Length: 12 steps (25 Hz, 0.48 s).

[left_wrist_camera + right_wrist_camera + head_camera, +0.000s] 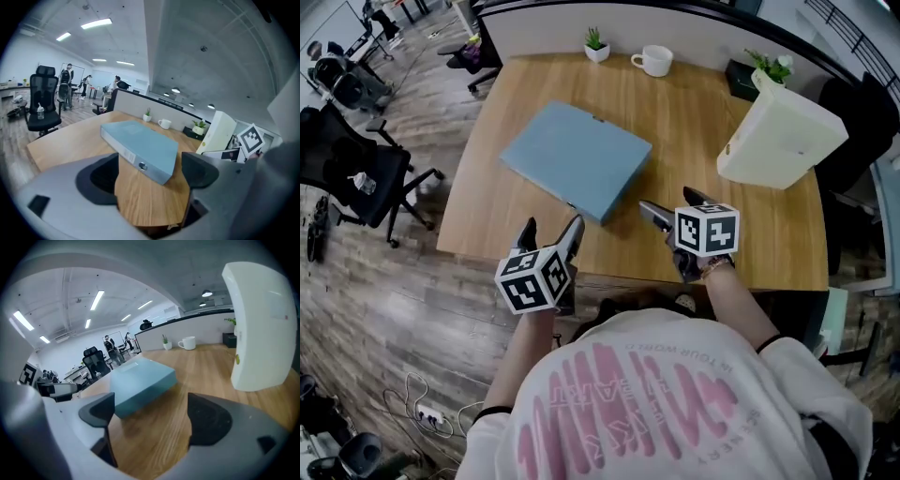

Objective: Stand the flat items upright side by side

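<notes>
Lying flat, blue binder [577,159], beyond left gripper [551,231], right gripper [671,206], fingers apart

Two binders are my concern. The blue binder [577,159] [140,143] [140,383] lies flat on its broad face on the wooden table [694,141], about mid-table and turned at an angle to the table's edges, one corner pointing toward my side. It is a pale blue-grey, closed, and its spine carries a small label and a round metal finger ring. The cream binder [783,139] [216,131] [260,329] is off to my right, well apart from the blue one, already standing upright on one edge. It is plain off-white with rounded corners and a small greenish dot on its narrow side.
</notes>
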Available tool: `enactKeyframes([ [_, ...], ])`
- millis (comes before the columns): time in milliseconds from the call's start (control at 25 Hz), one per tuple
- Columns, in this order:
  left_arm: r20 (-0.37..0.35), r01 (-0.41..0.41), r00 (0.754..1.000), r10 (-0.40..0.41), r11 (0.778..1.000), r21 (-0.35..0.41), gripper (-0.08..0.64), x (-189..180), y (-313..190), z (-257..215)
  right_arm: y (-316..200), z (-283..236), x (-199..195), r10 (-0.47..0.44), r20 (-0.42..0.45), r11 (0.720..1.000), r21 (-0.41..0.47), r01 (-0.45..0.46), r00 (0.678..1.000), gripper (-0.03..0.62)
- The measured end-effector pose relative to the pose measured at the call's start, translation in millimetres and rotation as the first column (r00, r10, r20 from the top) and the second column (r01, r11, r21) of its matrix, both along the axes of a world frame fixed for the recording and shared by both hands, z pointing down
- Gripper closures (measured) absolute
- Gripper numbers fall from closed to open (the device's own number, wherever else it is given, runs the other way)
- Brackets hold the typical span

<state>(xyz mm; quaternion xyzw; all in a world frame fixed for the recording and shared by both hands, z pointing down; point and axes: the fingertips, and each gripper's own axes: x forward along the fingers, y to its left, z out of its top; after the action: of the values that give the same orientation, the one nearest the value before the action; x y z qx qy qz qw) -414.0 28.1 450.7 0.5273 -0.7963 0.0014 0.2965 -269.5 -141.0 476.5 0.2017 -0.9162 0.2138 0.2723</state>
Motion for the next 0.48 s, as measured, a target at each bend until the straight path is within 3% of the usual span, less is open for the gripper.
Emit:
enactKeyframes([
  [200,-0.044,0.09,0.995,-0.092,0.995,-0.042,0.126,-31,44,19,21,7,-35,-0.076,-0.046,0.997,-0.01,0.076,0.996,0.098],
  [480,-0.189,0.173,0.967,-0.172,0.985,-0.011,0.098,-53,60,35,11,5,-69,-0.087,-0.055,0.996,-0.026,0.085,0.995,0.094],
])
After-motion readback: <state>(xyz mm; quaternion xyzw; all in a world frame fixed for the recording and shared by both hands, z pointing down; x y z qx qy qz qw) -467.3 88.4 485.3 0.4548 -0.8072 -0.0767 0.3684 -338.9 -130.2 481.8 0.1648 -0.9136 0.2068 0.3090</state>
